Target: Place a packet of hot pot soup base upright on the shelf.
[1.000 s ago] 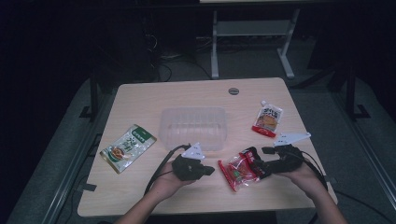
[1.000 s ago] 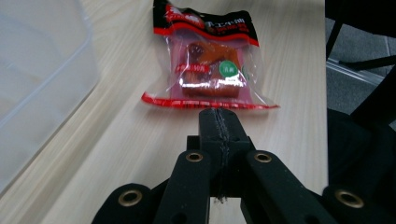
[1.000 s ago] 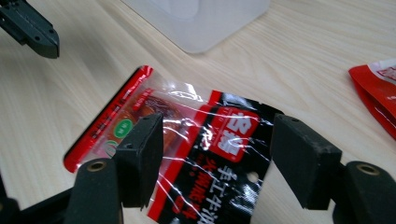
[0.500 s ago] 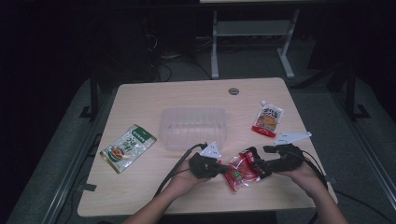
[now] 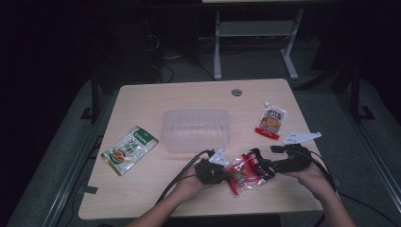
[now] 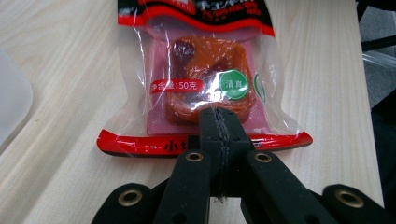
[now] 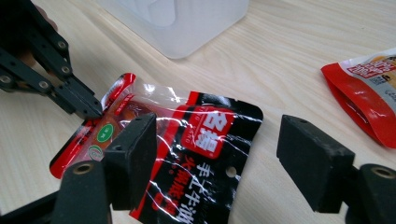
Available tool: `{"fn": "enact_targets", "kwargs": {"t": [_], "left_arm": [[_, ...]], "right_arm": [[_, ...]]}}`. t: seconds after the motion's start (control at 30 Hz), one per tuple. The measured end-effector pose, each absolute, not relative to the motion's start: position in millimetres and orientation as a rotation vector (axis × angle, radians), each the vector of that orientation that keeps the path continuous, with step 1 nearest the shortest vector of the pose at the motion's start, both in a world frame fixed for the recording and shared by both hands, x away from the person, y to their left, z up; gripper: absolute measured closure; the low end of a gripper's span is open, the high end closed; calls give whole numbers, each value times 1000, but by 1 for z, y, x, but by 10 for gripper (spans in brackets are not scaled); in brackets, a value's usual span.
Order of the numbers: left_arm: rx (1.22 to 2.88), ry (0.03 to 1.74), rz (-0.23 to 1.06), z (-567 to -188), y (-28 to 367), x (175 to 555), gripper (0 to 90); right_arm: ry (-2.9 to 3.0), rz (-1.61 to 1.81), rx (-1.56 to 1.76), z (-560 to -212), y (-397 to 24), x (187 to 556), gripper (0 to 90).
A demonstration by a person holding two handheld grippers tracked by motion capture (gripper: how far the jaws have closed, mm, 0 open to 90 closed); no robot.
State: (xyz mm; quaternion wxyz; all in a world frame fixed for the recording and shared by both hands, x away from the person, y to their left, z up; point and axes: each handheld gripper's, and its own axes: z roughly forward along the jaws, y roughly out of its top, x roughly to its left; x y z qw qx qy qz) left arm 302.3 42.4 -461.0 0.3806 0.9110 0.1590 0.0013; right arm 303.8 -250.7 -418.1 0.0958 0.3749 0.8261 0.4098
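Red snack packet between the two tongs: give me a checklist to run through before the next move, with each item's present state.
1. Left tongs clamped on the red snack packet: ok, jaws shut on its bottom edge.
2. Right tongs let go: ok, jaws have just been opening and stand apart, with the packet's top end lying between them, pads not pressing.
3. Packet intact: ok, no tear seen in either gripper view.
4. Clear plastic tub ready to receive: ok, upright beside the packet, nothing seen inside.
5. Other packs out of the way: ok, orange pouch and green packet lie apart on the table.
6. Grip firm enough to lift: cannot tell.
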Motion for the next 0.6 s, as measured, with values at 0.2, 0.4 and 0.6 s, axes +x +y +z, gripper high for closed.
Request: {"fn": "enact_targets", "kwargs": {"t": [0.2,0.4,0.6], "left_arm": [[2323,418,-1,-463,43,301,897],[2333,421,-2,-465,43,300,898],[2346,420,-14,-466,44,301,898]], "right_arm": [[2452,1254,1135,-416,-254,303,226],[2489,1232,1119,-420,-250,305,215],[2529,1235,1123,-426,-249,308,210]]}}
